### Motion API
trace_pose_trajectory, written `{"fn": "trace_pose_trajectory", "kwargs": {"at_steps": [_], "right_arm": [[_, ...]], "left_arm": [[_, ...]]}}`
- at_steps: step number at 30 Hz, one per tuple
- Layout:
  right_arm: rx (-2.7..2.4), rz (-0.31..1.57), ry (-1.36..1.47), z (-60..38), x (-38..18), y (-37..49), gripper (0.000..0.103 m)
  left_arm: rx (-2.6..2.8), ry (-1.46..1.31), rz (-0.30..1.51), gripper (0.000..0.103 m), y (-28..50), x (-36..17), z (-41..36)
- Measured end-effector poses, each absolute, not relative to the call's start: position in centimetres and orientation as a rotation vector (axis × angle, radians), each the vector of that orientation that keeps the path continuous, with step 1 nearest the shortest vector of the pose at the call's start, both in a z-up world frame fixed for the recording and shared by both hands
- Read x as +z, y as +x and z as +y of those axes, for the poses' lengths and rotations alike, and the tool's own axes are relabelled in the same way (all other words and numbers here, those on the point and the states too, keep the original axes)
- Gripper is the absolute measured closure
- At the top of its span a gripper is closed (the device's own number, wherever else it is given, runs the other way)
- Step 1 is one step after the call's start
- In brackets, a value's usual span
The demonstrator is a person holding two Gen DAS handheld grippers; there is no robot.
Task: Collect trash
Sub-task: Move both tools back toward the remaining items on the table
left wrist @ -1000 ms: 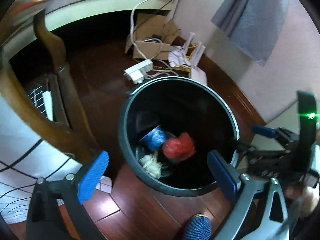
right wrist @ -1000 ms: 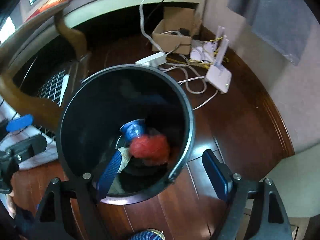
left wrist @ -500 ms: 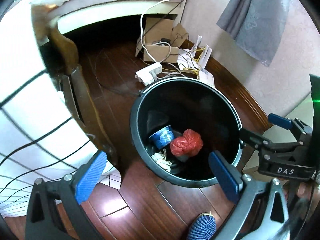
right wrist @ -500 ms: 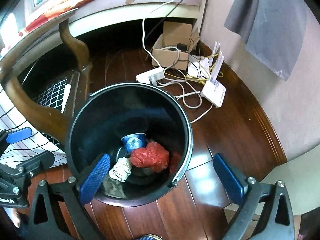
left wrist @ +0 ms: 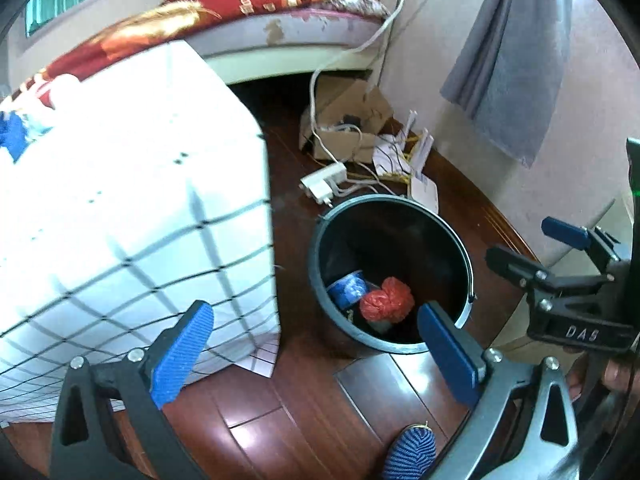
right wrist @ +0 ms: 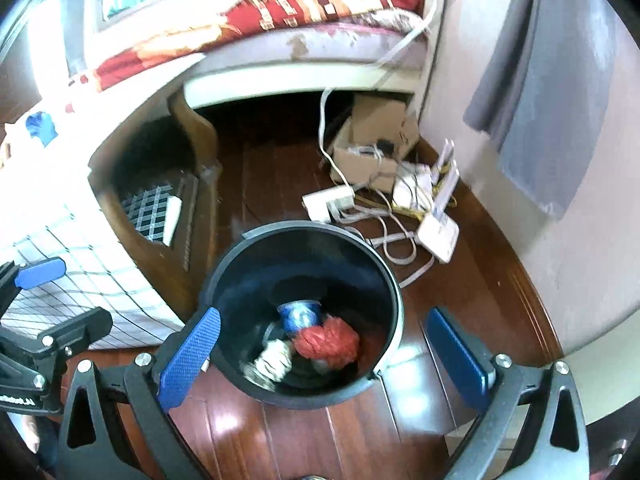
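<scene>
Nearest in the left wrist view: left gripper (left wrist: 316, 354), blue-padded fingers (left wrist: 182, 354) spread wide, nothing between them, hanging over dark wooden floor (left wrist: 280, 420). A striped blue toe (left wrist: 410, 454) at the bottom edge. To the right, the right gripper (left wrist: 554, 248) seen from the side, black frame, blue pad at the tip.

Nearest in the right wrist view: right gripper (right wrist: 324, 354), fingers (right wrist: 190, 358) also spread as wide as they go, empty, framing the near rim of the black trash bin (right wrist: 384, 272) from above without touching it.

Inside the bin, at the bottom: a crumpled red bag (right wrist: 328, 342), a blue cup (right wrist: 298, 314) lying on its side just behind it, a pale wad of paper (right wrist: 274, 362) touching the red bag's left side. Bin upright on the floor, beside a white checked bedsheet (left wrist: 120, 220) hanging down at the left.

Beyond the bin: a white power strip (right wrist: 328, 202) and tangled white cables, a white router (right wrist: 438, 236) near the baseboard, an open cardboard box (right wrist: 376, 140) against the wall. Farther back, a bed with a red patterned cover (right wrist: 280, 8); a grey cloth (right wrist: 548, 92) hanging on the wall at right.
</scene>
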State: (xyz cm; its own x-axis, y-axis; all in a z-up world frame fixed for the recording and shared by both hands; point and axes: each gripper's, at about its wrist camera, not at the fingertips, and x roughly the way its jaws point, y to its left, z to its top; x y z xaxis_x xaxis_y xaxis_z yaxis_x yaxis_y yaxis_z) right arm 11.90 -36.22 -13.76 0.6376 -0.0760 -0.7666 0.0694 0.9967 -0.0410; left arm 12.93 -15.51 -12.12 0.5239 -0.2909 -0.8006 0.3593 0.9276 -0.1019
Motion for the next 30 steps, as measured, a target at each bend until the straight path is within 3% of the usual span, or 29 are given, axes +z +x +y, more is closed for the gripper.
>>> {"fn": "trace_pose_trajectory", "kwargs": {"at_steps": [16, 30], "right_arm": [[0.136, 0.681, -0.077, -23.6, -5.0, 13.6, 0.0], [0.297, 0.711, -0.209, -9.8, -5.1, 22.3, 0.0]], "left_arm": [[-0.198, -0.015, 0.763, 0.0, 11.4, -5.7, -3.2], [0.137, -0.137, 0.712, 0.001, 16.7, -5.7, 11.4]]}}
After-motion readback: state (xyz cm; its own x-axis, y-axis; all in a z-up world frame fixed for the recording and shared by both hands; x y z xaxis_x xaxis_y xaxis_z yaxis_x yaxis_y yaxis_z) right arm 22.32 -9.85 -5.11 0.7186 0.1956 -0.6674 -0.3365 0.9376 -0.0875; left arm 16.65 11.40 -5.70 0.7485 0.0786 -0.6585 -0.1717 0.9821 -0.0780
